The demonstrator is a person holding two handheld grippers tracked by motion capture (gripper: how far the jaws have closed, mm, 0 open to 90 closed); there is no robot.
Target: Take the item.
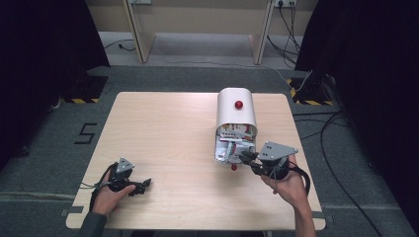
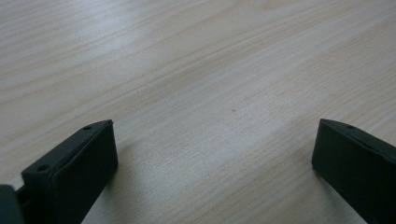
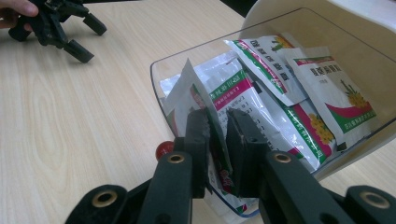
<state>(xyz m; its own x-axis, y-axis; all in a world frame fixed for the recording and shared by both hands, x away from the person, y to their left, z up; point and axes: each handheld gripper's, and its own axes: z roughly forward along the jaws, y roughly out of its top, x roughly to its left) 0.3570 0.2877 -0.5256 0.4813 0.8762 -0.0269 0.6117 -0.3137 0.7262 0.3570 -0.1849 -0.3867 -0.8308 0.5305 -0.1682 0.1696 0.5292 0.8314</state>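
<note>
The right gripper (image 3: 217, 119) pinches a white sachet (image 3: 198, 95) with green and red print, standing on edge in a clear bin (image 3: 156, 77). The left gripper (image 2: 215, 140) rests wide open

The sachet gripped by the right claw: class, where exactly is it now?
In the right gripper view the sachet stands on edge between the right claw, at the near rim of the clear tray, with a red knob just to its left.
</note>
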